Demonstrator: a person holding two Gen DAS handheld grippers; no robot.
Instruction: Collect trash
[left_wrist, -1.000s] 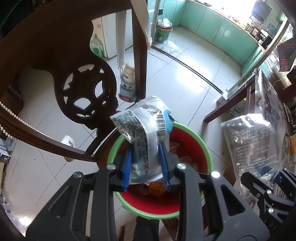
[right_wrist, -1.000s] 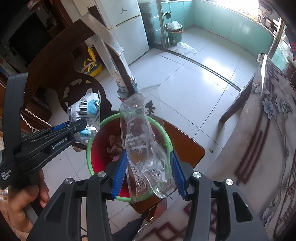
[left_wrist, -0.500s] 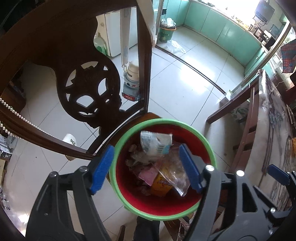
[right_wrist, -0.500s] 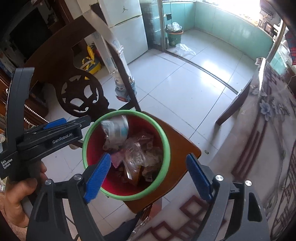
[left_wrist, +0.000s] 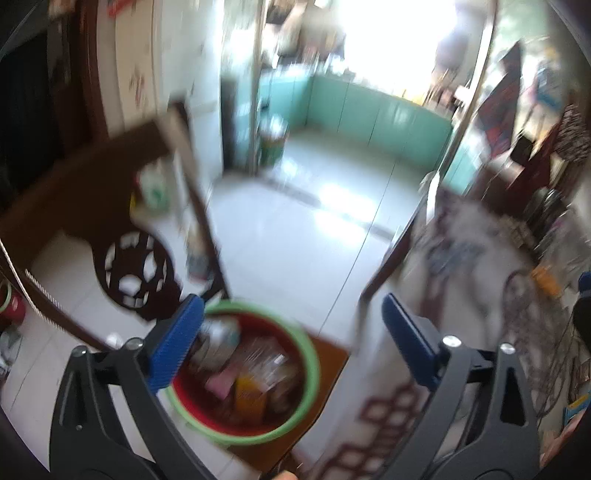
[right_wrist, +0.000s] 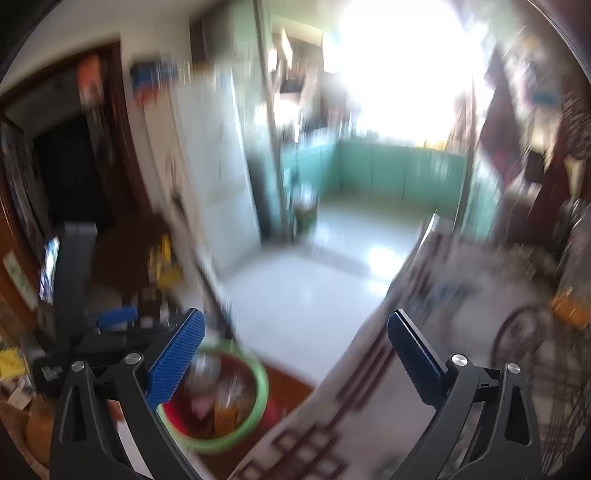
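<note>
Both views are motion-blurred. A red bucket with a green rim (left_wrist: 310, 373) stands on a brown wooden stool and holds several wrappers (left_wrist: 258, 373); it also shows in the right wrist view (right_wrist: 260, 391). My left gripper (left_wrist: 291, 343) is open and empty, above and behind the bucket. My right gripper (right_wrist: 295, 354) is open and empty, with the bucket at its lower left. The left gripper's black body (right_wrist: 74, 332) shows at the left of the right wrist view.
A dark carved wooden chair (left_wrist: 136, 266) stands left of the bucket. A table with a patterned cloth (left_wrist: 480, 277) fills the right side, with small items on it. Pale tiled floor (left_wrist: 295, 240) leads to a green-walled room and a green bin (left_wrist: 273, 144).
One second ago each gripper held a wrapper over the bucket; both opened and the wrappers fell in. Since then both grippers have lifted and swung up, away from the bucket, toward the table.
</note>
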